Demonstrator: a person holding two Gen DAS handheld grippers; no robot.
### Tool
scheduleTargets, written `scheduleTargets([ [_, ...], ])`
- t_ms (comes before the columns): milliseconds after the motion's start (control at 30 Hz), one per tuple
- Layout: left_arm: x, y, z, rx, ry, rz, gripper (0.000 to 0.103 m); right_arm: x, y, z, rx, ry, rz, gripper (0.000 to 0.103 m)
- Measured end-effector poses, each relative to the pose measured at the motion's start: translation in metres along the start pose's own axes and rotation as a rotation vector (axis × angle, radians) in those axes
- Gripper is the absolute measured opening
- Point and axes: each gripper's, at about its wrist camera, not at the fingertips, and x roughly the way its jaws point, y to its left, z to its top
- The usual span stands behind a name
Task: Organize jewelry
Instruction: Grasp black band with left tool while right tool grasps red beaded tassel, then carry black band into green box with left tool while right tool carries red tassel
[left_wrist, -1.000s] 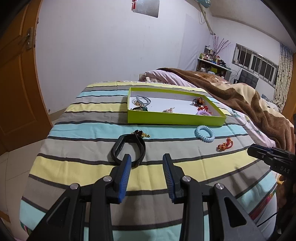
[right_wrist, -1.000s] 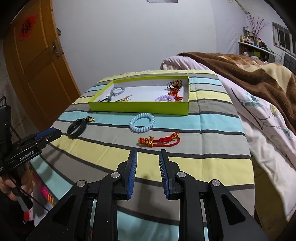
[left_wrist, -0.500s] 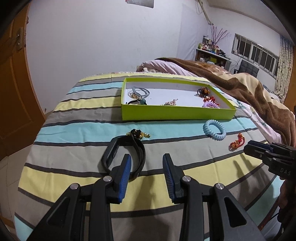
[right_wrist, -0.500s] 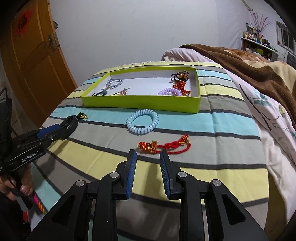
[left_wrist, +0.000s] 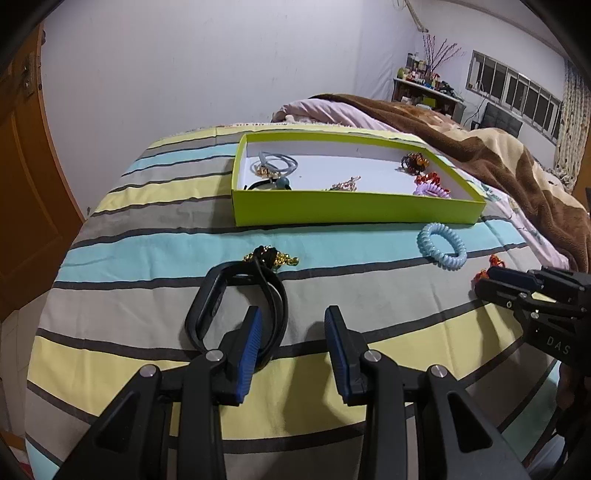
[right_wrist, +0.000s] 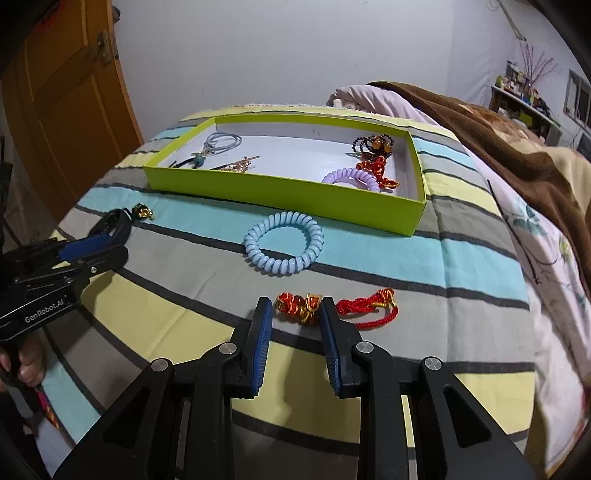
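Observation:
A lime green tray holds several pieces of jewelry on the striped bedspread. A black bracelet with a gold charm lies before it; my left gripper is open, its left finger over the bracelet's right side. A light blue coil bracelet lies on the cover. A red cord bracelet with gold beads lies just ahead of my open right gripper, whose tips flank its beaded end. The left gripper also shows in the right wrist view.
A brown blanket and pink floral quilt cover the bed to the right. An orange wooden door stands at the left. The bed's near edge drops off below both grippers.
Both grippers have moved forward and down: the left onto the black bracelet, the right up to the red cord bracelet. Both stay open.

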Motion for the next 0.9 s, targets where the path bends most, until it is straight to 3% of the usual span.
scheduleTargets([
  [167,0.002,-0.001,-0.001,0.014,0.016,0.015,0.037,0.003,0.006,0.002,-0.048,0.014,-0.044,0.027],
  [233,0.002,-0.002,-0.001,0.01,0.015,0.01,0.035,0.003,0.004,0.002,-0.034,0.012,-0.038,0.02],
  [267,0.002,-0.001,-0.001,0.008,0.014,0.014,0.032,0.002,0.003,0.002,-0.028,0.01,-0.037,0.019],
  [333,0.003,0.0,0.0,0.002,0.011,0.024,0.017,-0.001,0.0,0.001,-0.012,0.0,-0.028,0.013],
  [400,0.002,0.003,-0.001,-0.006,0.008,0.028,0.011,-0.006,-0.003,0.0,0.004,-0.014,-0.014,0.011],
  [900,-0.039,0.002,-0.016,-0.035,-0.096,-0.055,0.008,-0.054,-0.008,-0.006,0.044,-0.152,0.045,0.01],
])
